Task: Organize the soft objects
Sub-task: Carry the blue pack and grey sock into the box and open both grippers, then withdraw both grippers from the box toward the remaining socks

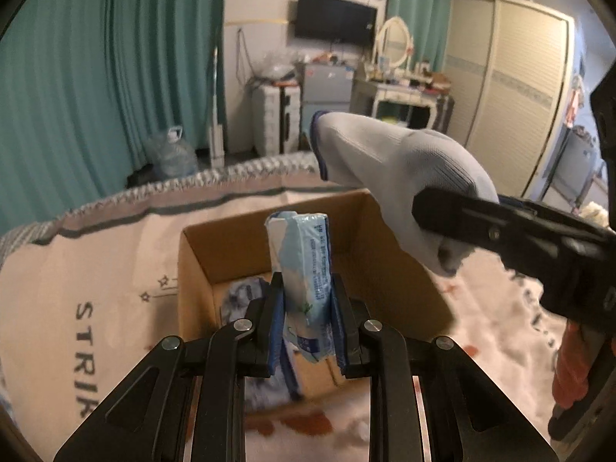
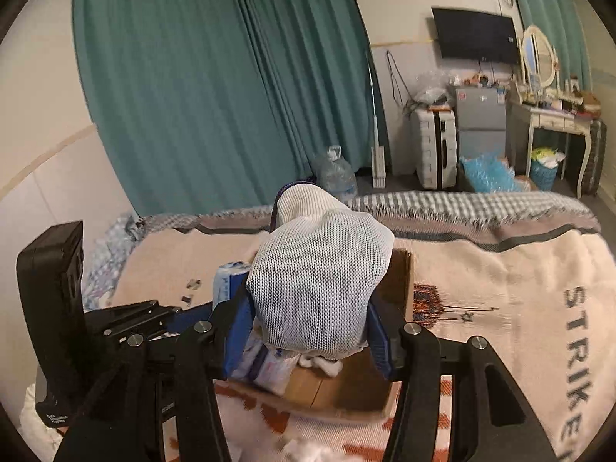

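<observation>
Both jaws grip (tissue pack (image 1: 304,285) left, white glove (image 2: 319,281) right) above the box's (image 1: 200,265) open rim.

We look across a bedroom where teal curtains (image 2: 215,88) fill the left of the frame and hang again at upper right. A dark television (image 2: 475,34) is mounted on the pale wall, above a small grey fridge (image 2: 481,115) and a white suitcase (image 2: 433,146). At right stands a white dressing table (image 2: 554,123) with an oval mirror (image 2: 537,56); a cream wardrobe (image 1: 508,88) flanks it. A water jug (image 2: 335,173) sits on what appears to be dark flooring. A patterned blanket (image 2: 500,288) fills the foreground.
</observation>
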`<act>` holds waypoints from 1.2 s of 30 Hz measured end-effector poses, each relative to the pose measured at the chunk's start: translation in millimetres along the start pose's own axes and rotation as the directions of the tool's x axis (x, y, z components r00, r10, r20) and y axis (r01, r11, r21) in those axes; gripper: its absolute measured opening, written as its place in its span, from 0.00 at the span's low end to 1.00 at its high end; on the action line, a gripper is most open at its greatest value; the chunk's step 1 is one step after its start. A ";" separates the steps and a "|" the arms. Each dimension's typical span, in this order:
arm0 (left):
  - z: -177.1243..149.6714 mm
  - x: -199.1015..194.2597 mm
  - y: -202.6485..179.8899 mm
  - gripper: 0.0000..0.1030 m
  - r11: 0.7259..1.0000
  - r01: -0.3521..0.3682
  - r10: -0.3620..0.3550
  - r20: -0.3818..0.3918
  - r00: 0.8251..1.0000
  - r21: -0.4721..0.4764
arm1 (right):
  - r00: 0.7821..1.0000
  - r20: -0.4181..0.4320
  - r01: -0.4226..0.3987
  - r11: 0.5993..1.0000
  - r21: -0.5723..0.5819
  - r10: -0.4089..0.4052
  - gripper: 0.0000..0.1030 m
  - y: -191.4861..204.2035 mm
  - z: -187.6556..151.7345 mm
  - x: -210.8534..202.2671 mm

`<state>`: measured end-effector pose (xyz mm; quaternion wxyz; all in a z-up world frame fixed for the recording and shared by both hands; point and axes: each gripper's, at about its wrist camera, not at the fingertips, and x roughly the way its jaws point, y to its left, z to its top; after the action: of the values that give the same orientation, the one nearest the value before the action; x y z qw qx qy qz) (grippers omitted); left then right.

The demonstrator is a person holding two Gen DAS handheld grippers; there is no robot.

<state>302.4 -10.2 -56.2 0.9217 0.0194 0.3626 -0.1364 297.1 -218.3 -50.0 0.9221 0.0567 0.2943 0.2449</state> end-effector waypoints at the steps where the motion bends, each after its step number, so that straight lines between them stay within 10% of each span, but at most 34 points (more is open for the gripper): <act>1: -1.2 14.3 4.2 0.20 1.000 -0.007 0.007 -0.015 1.000 -0.004 | 1.000 -0.015 0.007 1.000 -0.003 -0.007 0.51 -4.2 -3.2 16.0; 6: -9.3 37.3 2.7 0.25 0.999 -0.024 0.024 0.002 1.000 0.048 | 0.998 -0.031 0.061 0.998 -0.034 -0.062 0.58 -15.0 -21.2 49.8; 11: -9.9 27.3 -2.3 0.70 0.996 -0.081 0.080 0.024 0.996 0.029 | 0.998 -0.013 0.067 0.998 -0.013 -0.067 0.75 -19.5 -21.1 45.2; 21: 13.1 -115.3 -12.4 0.72 0.990 -0.138 0.141 0.197 0.970 -0.028 | 0.982 0.094 0.169 0.983 -0.069 -0.163 0.76 20.8 9.4 -85.0; 30: -8.3 -270.2 -33.9 0.85 0.982 -0.185 0.185 0.342 0.921 -0.034 | 0.954 0.196 0.249 0.964 -0.089 -0.228 0.97 86.1 8.3 -230.7; 36: -50.0 -304.4 -46.7 0.85 0.985 -0.171 0.174 0.313 0.934 -0.039 | 0.946 0.158 0.300 0.949 -0.097 -0.283 0.97 105.2 -26.6 -268.8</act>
<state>43.8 23.9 114.9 0.9763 0.0238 0.2082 -0.0543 47.9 -257.8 92.8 0.9685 -0.0255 0.2180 0.1180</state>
